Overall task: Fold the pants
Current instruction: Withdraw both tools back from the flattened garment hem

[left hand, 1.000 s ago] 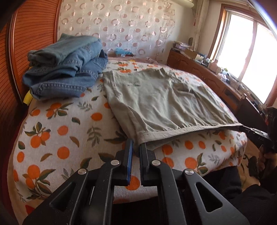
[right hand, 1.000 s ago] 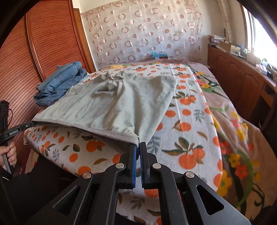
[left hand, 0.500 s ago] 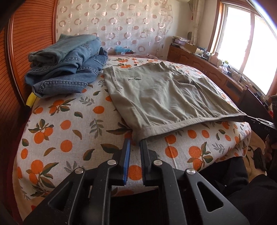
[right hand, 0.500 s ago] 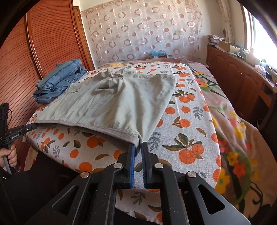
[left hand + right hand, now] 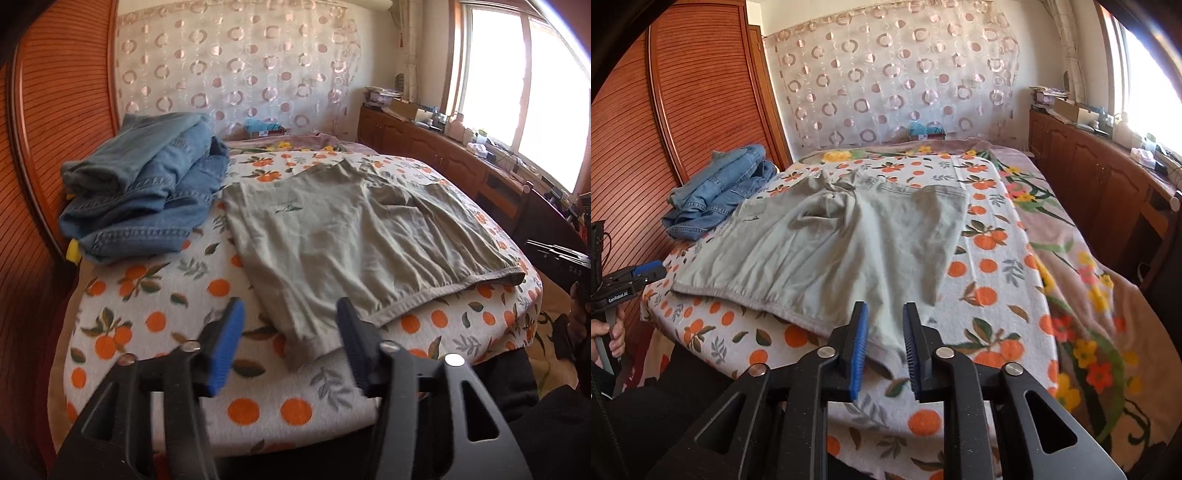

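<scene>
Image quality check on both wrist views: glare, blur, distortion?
Left wrist view: window blown out white, wardrobe bowed by fisheye, dark vignette in the corners. Right wrist view: window glares at the right edge, green pants evenly lit and sharp, slight blur on the bedspread.

Bed point(image 5: 155, 317): the orange-print cover left of the grey-green pants point(image 5: 332, 240) lies bare, open to a gripper from the near edge. A pile of jeans point(image 5: 147, 192) blocks the far left corner, hard against the wooden panel point(image 5: 55, 110). Right of the pants, the cover point(image 5: 997, 266) is free up to the cabinet point(image 5: 1108, 184) along the window wall
</scene>
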The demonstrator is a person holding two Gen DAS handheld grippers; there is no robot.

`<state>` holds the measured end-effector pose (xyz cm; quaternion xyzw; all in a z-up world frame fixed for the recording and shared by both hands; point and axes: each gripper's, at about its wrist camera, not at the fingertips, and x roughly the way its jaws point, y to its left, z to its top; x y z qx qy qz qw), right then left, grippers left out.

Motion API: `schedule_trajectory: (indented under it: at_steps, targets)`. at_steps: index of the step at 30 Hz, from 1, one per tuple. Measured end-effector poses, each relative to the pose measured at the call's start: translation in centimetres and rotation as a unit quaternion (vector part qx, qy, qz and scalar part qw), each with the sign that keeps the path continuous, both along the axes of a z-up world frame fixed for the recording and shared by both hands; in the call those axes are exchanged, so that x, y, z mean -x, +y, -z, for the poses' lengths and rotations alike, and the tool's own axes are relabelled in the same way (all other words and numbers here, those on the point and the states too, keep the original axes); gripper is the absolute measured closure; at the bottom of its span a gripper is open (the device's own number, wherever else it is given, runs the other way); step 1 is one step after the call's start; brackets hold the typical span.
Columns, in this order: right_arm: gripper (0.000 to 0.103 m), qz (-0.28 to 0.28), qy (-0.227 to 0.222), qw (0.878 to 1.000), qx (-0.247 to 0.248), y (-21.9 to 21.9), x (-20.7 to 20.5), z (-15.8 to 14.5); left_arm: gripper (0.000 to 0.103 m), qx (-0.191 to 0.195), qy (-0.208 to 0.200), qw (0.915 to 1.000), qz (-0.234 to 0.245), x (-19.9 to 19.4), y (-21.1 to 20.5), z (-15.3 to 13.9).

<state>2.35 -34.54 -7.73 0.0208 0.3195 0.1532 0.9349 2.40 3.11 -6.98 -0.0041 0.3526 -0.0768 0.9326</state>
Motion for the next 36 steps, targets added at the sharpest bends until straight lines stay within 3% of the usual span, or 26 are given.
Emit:
schedule_trajectory:
  at_steps: [2, 7, 15, 24, 30, 36]
  targets:
    - [0.070, -0.003, 0.001, 1.000, 0.002, 0.8, -0.6, 0.4, 0.025, 0.007, -0.005, 0.9999, 0.010, -0.9, -0.7, -0.2]
    - [0.060, -0.007, -0.003, 1.000, 0.022, 2.5, -2.1, 1.1, 0.024, -0.007, -0.021, 0.9995, 0.024, -2.7, -2.7, -0.9]
    - [0.059, -0.007, -0.005, 0.999, 0.039, 3.9, -3.4, 2.2, 0.024, -0.025, -0.008, 0.9992, 0.030, -5.0, -4.2, -0.2]
    - [0.059, 0.000, 0.025, 0.999, 0.046, 3.7, -4.7, 3.9, 0.024, -0.025, 0.027, 0.9987, 0.035, -5.2, -4.7, 2.2]
    - [0.057, 0.001, 0.005, 0.997, 0.074, 4.4, -4.2, 4.2, 0.024, -0.025, 0.044, 0.9982, 0.031, -5.1, -4.4, 3.4]
    - [0.056, 0.017, 0.013, 0.999, 0.034, 2.4, -3.2, 3.2, 0.024, -0.039, 0.043, 0.9978, 0.033, -4.5, -4.4, 4.2]
